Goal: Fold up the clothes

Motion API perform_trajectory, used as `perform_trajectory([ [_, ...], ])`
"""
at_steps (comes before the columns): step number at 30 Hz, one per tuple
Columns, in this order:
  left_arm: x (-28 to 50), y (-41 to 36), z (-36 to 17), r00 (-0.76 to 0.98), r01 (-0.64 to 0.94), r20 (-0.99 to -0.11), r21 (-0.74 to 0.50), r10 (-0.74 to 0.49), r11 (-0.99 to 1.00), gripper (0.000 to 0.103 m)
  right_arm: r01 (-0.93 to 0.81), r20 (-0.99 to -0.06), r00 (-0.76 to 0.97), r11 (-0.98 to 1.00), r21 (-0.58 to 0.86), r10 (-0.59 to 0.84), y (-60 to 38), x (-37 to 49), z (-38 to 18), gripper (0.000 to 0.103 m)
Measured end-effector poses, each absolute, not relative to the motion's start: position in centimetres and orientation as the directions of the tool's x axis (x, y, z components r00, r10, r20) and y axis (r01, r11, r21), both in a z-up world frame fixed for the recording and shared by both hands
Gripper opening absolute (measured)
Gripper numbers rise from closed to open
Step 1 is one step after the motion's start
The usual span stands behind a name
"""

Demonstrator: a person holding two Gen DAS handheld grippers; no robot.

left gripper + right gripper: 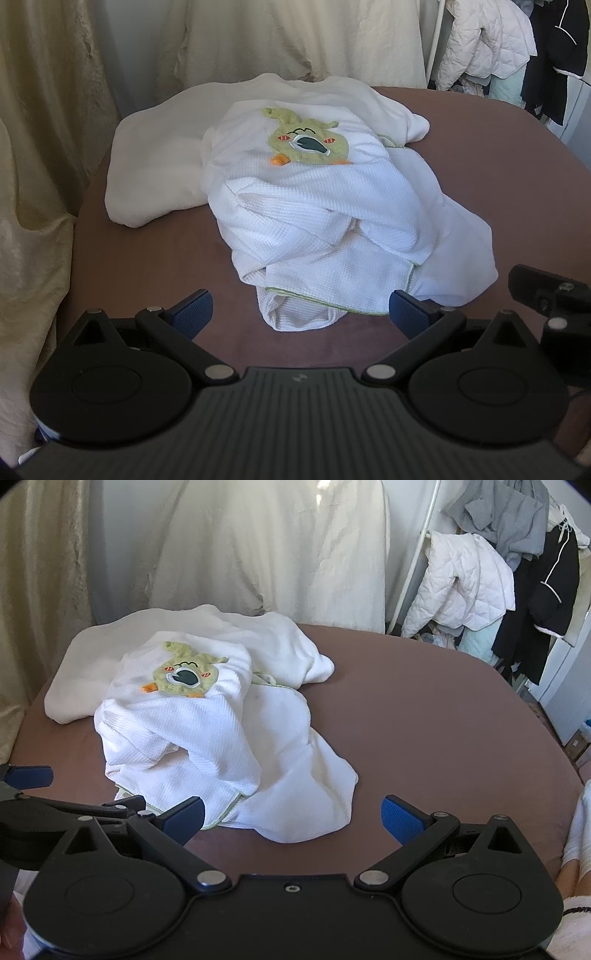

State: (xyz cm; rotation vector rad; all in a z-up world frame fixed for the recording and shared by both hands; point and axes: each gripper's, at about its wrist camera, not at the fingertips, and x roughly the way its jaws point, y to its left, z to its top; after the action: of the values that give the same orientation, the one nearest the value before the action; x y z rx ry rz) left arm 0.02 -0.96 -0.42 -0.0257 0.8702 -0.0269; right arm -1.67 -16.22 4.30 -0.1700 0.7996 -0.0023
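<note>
Crumpled white waffle-weave hooded towel (325, 221) ahead of both my spread, empty grippers.
Its long axis runs away from my left gripper (301, 308) and right gripper (291, 814), green monster patch (308, 142) end probably farthest.

Daylight fills both views, soft and cool, brightest across the pale drapes (258, 546) in the upper middle of the right wrist frame, where a small glare spot blows out near the top edge. The white garment (325, 221) glows almost overexposed in the centre, its waffle weave crisp only in the near folds. Shadows fall gently beneath its creases. Fisheye bend curves the brown surface (443, 709) downward at both sides. Corners darken into vignette, strongest lower left. The black body of the left hand-held gripper (299, 314) sits slightly soft along the bottom, and the hanging clothes (498, 48) upper right look hazy
</note>
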Motion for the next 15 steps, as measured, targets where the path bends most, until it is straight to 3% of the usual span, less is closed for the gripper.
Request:
perform_trajectory([
  [15,-0.19,-0.86,0.03,0.655,0.006,-0.755,-0.028,-0.025,1.000,0.103,-0.067,-0.711,0.699,0.983,-0.173,-0.077,-16.20,-1.78,4.24,0.103],
])
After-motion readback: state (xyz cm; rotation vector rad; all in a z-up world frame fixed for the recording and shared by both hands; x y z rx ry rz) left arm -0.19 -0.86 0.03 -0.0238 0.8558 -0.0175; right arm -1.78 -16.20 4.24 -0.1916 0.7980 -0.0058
